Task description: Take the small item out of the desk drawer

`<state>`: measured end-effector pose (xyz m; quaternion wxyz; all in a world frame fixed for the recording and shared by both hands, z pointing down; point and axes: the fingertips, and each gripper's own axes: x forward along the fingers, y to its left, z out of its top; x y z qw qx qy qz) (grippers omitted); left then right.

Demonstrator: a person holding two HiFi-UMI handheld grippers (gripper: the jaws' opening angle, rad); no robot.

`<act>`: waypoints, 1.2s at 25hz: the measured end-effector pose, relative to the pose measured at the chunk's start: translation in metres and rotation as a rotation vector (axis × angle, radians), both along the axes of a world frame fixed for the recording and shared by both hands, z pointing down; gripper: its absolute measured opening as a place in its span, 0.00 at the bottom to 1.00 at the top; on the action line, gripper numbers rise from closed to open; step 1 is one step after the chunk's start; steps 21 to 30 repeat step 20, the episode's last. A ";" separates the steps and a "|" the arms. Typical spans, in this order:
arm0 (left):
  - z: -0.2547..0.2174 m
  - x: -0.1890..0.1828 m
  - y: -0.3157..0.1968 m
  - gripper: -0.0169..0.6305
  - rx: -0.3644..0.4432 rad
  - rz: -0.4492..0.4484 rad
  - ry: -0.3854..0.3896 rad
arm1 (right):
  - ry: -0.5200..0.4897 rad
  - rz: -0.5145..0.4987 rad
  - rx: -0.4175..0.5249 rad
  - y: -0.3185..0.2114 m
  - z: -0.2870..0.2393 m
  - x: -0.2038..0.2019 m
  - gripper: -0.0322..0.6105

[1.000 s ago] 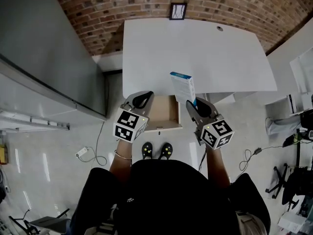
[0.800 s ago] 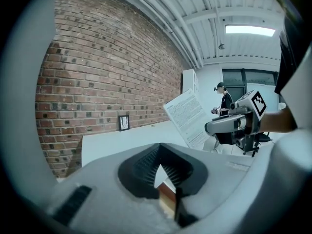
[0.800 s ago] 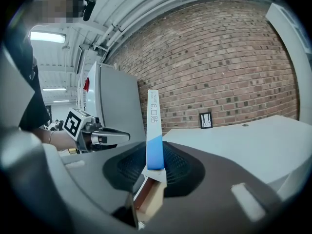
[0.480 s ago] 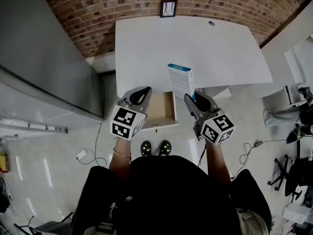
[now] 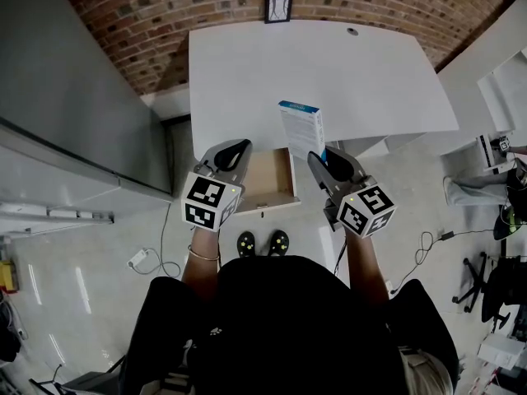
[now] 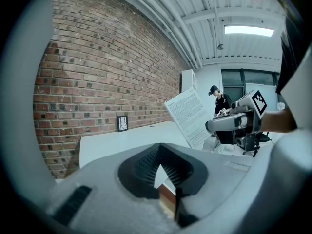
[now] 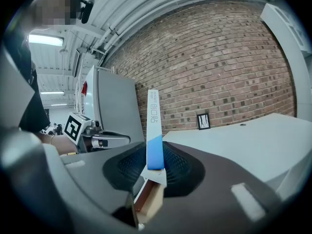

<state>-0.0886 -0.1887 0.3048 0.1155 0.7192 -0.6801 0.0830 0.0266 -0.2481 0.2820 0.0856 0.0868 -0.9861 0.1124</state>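
Observation:
A flat white box with a blue end (image 5: pixel 302 130) stands upright over the front edge of the white desk (image 5: pixel 247 72), with my right gripper (image 5: pixel 324 160) shut on its lower end. In the right gripper view the box (image 7: pixel 154 130) shows edge-on between the jaws of the right gripper (image 7: pixel 155 172). Below it the brown desk drawer (image 5: pixel 268 179) stands open. My left gripper (image 5: pixel 237 150) hovers at the drawer's left side, shut and empty. In the left gripper view the left gripper (image 6: pixel 158 167) has its jaws together, and the box (image 6: pixel 189 116) shows to the right.
A brick wall with a small framed picture (image 5: pixel 277 8) runs behind the desk. A tall grey cabinet (image 5: pixel 66 97) stands to the left. Cables (image 5: pixel 152 262) lie on the floor at both sides, and other furniture (image 5: pixel 494 138) crowds the right edge.
Only the head camera has shifted a little, so the desk sits higher in the picture. Both grippers and the box keep their places.

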 end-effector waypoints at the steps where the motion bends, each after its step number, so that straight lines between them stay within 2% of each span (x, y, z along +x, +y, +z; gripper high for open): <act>1: 0.001 0.000 0.000 0.02 -0.001 -0.002 0.000 | -0.001 0.000 -0.002 0.000 0.001 0.000 0.21; 30: 0.001 -0.007 0.000 0.02 0.004 -0.021 0.000 | -0.007 -0.008 -0.019 -0.002 0.005 -0.004 0.21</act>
